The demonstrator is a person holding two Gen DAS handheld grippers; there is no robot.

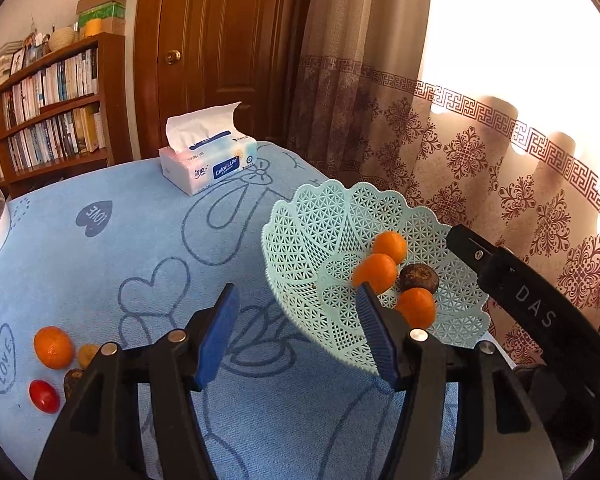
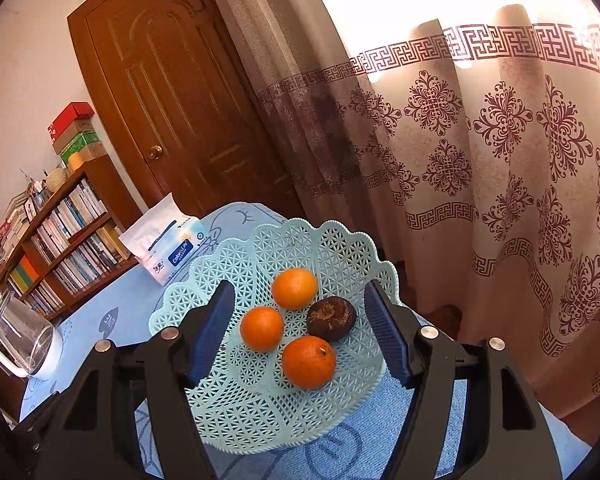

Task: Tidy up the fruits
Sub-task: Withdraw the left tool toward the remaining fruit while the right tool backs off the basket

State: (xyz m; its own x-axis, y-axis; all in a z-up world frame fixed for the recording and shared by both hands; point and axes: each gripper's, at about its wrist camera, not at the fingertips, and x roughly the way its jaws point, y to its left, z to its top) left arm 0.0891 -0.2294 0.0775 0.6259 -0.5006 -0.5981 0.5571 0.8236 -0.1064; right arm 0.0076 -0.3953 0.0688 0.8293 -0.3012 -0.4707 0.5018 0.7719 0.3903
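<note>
hovering at the near-left rim of the pale green lattice basket (image 1: 300, 240), left gripper (image 1: 298, 328) released, jaws apart with nothing but blue cloth (image 1: 140, 248) and basket rim between them. right-hand pad overlapping the basket's edge in the left wrist view; touching or just above, cannot tell. just past that pad, inside the basket: three oranges (image 1: 374, 272) and one dark brown fruit (image 1: 418, 278), the nearest orange sitting right beside the pad tip. well off to the left of the left gripper, out on the cloth: a loose orange (image 1: 53, 347), a red tomato-like fruit (image 1: 44, 396), a small yellowish fruit (image 1: 87, 355) and a dark fruit partly hidden behind the gripper body. far ahead, a tissue pack (image 1: 206, 160) near the table's far edge.

poised over the same basket (image 2: 228, 408) from the near side, right gripper (image 2: 300, 332) also released, jaws spread wide and gripping nothing. framed between its two pads, lower down in the basket: the three oranges (image 2: 308, 362) and the dark brown fruit (image 2: 332, 318), none touched by either pad. dark fruit nearer the right pad, one orange nearer the left pad, one straight ahead and farther, one closest in. off to the far left of the right gripper, a glass jug (image 2: 20, 340) lying on the table.
</note>
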